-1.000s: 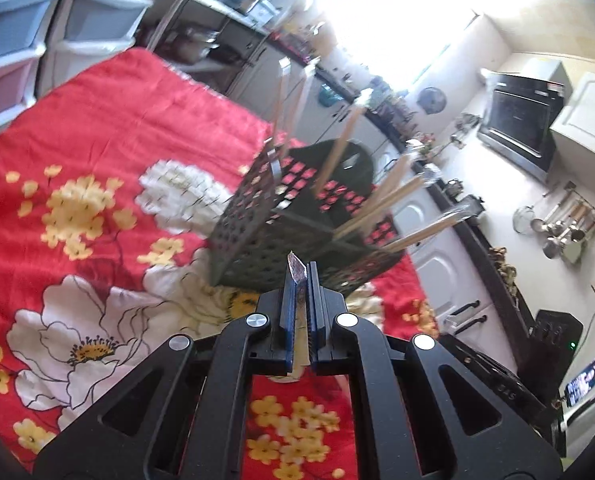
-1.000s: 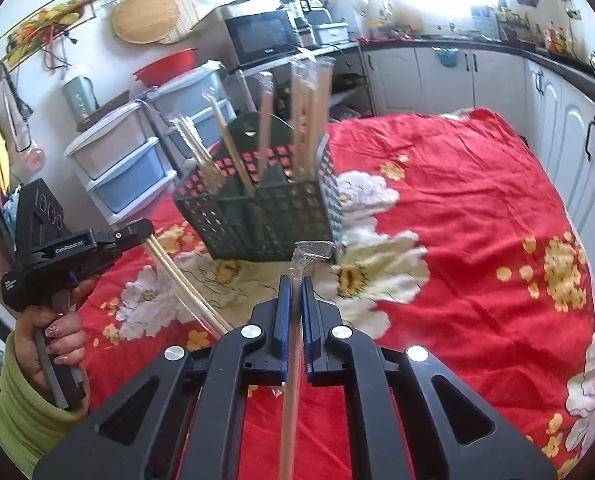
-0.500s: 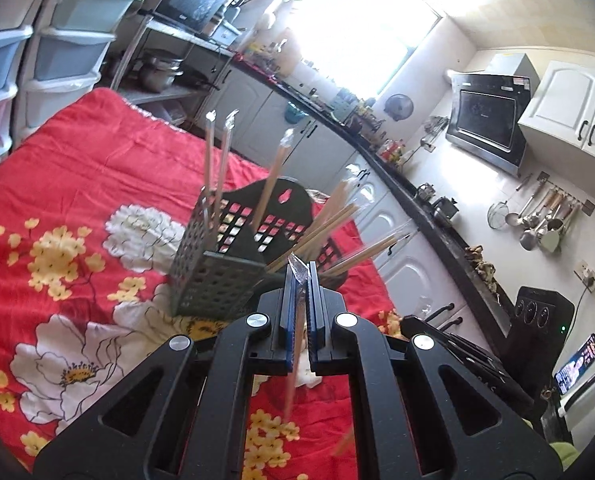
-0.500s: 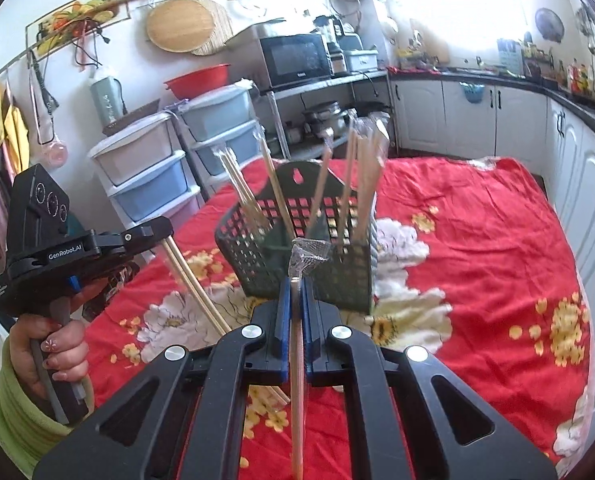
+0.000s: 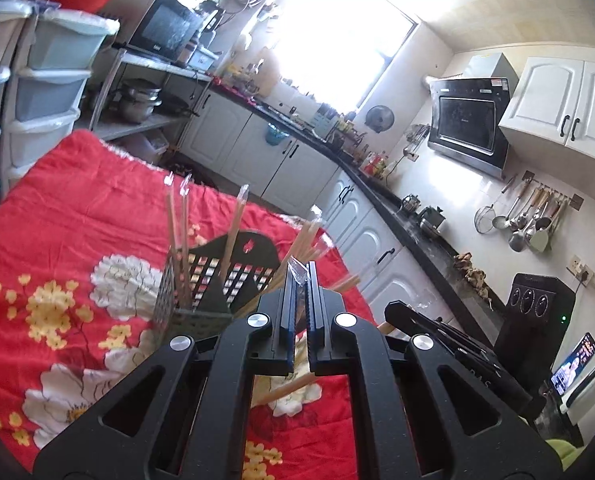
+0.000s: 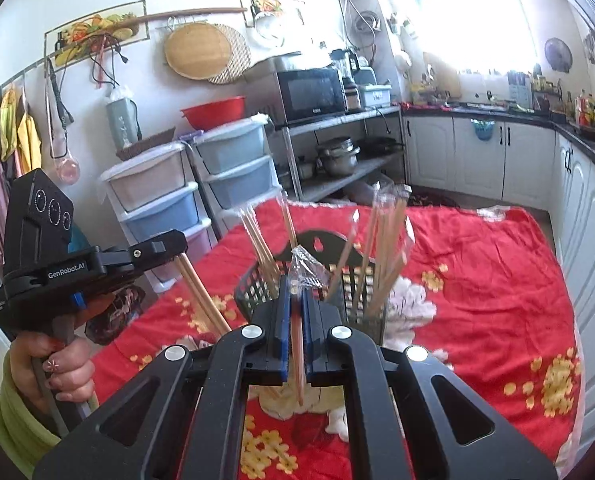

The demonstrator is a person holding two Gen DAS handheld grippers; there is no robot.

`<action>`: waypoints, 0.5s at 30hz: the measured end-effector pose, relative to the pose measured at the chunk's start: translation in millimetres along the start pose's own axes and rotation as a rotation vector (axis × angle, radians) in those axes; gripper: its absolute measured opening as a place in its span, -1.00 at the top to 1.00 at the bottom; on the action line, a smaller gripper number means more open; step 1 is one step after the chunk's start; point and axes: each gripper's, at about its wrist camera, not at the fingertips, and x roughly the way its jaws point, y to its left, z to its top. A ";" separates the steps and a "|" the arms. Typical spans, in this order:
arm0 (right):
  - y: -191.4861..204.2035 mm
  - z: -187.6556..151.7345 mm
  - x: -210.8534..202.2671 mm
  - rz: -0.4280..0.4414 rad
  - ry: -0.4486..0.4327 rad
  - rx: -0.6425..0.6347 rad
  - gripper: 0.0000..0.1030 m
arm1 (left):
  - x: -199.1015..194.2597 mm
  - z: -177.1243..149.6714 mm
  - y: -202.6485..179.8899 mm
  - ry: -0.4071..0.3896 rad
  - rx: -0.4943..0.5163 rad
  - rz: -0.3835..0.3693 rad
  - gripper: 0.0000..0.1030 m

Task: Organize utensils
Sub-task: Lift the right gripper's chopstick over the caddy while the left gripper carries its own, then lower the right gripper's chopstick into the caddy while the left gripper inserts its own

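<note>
The right tool [image 6: 293, 292] is showing matte black forked arms, silver round screws and blue pads. The left tool [image 6: 179, 246] is wearing white "GenRobot.AI" lettering and three ringed circles on its black housing. A lime-green sleeve [image 6: 5, 424] is covering the wrist.
</note>
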 end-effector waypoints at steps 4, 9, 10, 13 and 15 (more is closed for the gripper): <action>6.7 16.4 -4.8 0.011 -0.043 -0.025 0.90 | -3.6 14.4 -9.9 -0.031 0.028 -0.005 0.97; 17.3 34.1 -10.0 0.028 -0.090 -0.052 0.90 | -10.0 31.9 -19.9 -0.073 0.049 -0.009 0.97; 19.6 37.7 -10.7 0.032 -0.100 -0.059 0.90 | -11.0 34.5 -21.7 -0.081 0.054 -0.009 0.97; 24.6 48.5 -13.1 0.041 -0.125 -0.069 0.90 | -16.1 45.3 -27.7 -0.110 0.071 -0.007 0.97; 26.6 55.3 -13.8 0.044 -0.144 -0.076 0.90 | -18.3 51.0 -31.0 -0.125 0.084 -0.005 0.97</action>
